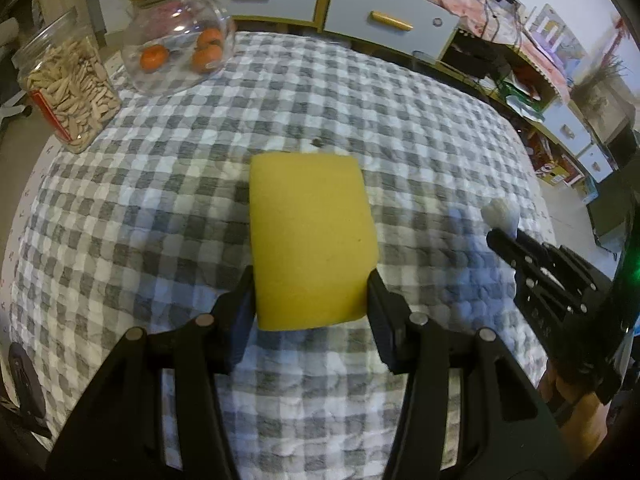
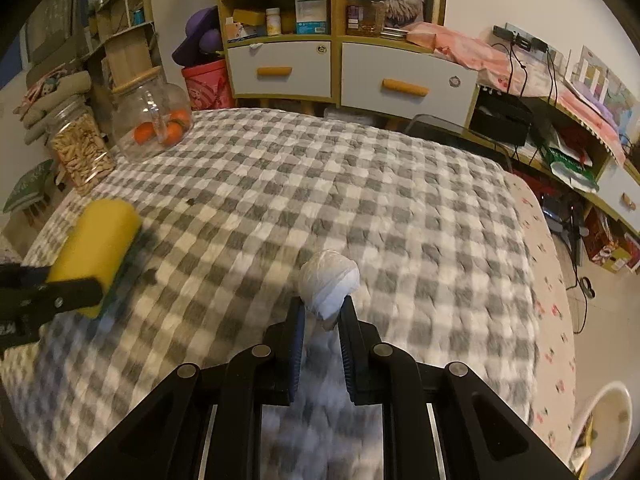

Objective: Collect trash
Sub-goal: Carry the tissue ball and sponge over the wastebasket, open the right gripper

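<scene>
Left tongs (image 1: 310, 280) clamped on a yellow sponge (image 1: 310, 236): rectangular block, matte, fine-pored foam. The right wrist view shows a green scouring layer on its underside (image 2: 120, 268), blurred. The sponge is held clear above the tabletop (image 1: 420, 120).

Right tongs (image 2: 322, 312) closed narrow on a crumpled white tissue wad (image 2: 328, 280): roundish, wrinkled, soft paper, lifted off the cloth. Its lower end is pinched between the ribbed pads; the ball sticks out past the tips. In the left wrist view only its top shows (image 1: 500, 214), at the tips of the right tongs.

The tabletop carries a quilted, puckered grey-and-white check cloth. At the far left corner stand a clear glass jar with wooden lid (image 2: 150, 120), oranges inside, and a clear ribbed jar of pale seeds (image 2: 80, 148), cut off at the left view's edge.

A small dark speck on the cloth (image 1: 318, 143) is too small to identify. The cloth near the right tongs is motion-blurred.
</scene>
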Motion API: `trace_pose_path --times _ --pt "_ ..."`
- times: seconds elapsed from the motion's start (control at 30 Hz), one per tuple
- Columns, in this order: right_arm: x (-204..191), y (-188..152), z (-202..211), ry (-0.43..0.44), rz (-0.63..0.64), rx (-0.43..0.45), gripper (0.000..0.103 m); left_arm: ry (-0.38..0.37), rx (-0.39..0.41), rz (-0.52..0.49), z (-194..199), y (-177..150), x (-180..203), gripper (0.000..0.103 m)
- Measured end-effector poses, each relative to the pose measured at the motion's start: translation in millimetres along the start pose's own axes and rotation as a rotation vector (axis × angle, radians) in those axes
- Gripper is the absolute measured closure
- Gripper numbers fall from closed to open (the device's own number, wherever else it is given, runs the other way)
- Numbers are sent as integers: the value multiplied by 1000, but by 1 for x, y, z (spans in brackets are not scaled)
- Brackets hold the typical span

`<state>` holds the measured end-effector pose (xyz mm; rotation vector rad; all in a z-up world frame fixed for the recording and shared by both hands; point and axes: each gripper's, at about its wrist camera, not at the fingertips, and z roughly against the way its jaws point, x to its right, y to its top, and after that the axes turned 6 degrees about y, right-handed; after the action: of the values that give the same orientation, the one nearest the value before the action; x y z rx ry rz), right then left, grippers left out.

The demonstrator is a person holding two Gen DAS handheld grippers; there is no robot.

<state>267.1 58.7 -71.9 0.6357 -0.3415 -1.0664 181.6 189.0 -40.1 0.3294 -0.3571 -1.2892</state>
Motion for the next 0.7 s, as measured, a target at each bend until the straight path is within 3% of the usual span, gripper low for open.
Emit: trace_pose_path --times 0.7 --pt "70 -67 112 -107 -50 1 85 -148 24 -103 34 -23 74 50"
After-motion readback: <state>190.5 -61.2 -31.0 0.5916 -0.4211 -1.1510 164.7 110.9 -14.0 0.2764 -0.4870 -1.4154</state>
